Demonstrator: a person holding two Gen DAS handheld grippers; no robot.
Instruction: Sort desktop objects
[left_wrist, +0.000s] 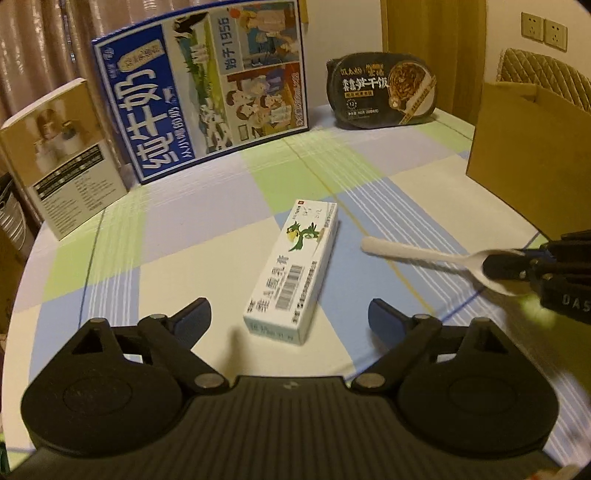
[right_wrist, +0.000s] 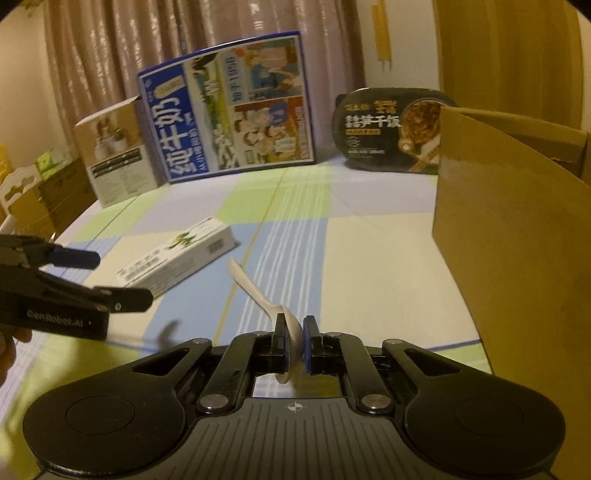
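Two grippers over the checked tablecloth (left_wrist: 184, 236). Right gripper (right_wrist: 294, 338) has its fingers clamped on the bowl of a white spoon (right_wrist: 258, 291), handle sticking fwd, just right of the white medicine box (left_wrist: 291, 273). Left gripper (left_wrist: 290, 317) hangs w/ fingers wide apart, box's near end lying between them, untouched. Brown cardboard box (right_wrist: 509, 236) stands well right of the medicine box.

A home: curtains (right_wrist: 110, 55); checked tablecloth (left_wrist: 184, 229); milk carton (left_wrist: 207, 92).

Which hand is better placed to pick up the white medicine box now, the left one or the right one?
Left. The left gripper is open, with the medicine box lying just ahead between its fingers. The right gripper is shut on the white spoon, so it is busy.
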